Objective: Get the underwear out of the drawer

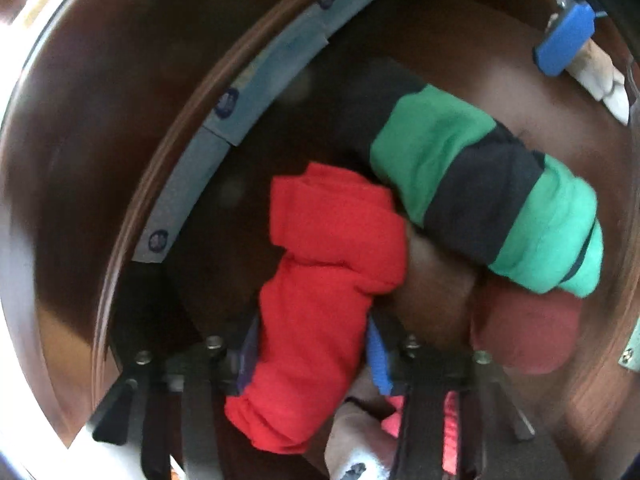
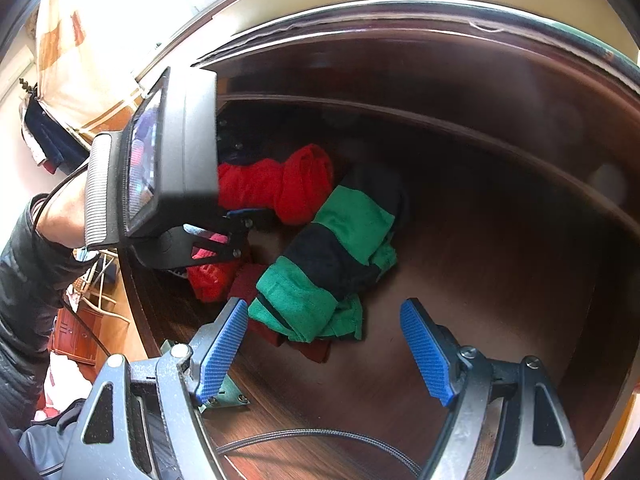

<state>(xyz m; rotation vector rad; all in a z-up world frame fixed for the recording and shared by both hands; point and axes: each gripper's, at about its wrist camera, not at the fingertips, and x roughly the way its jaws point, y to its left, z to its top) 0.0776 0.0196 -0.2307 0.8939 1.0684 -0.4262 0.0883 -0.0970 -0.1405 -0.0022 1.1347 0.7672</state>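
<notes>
The red underwear [image 1: 320, 280] is soft, light and floppy — the left tool [image 1: 312, 356] squeezes its middle. The right tool [image 2: 324, 344] stands apart, holding nothing.

Glossy wooden drawer [image 2: 500, 240], cloth underwear [image 1: 320, 272]

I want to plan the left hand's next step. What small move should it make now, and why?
Probably close the left gripper on the red roll before lifting. The roll lies between its fingers in the drawer, but a firm grip cannot be seen. The right gripper hangs open and empty.
</notes>
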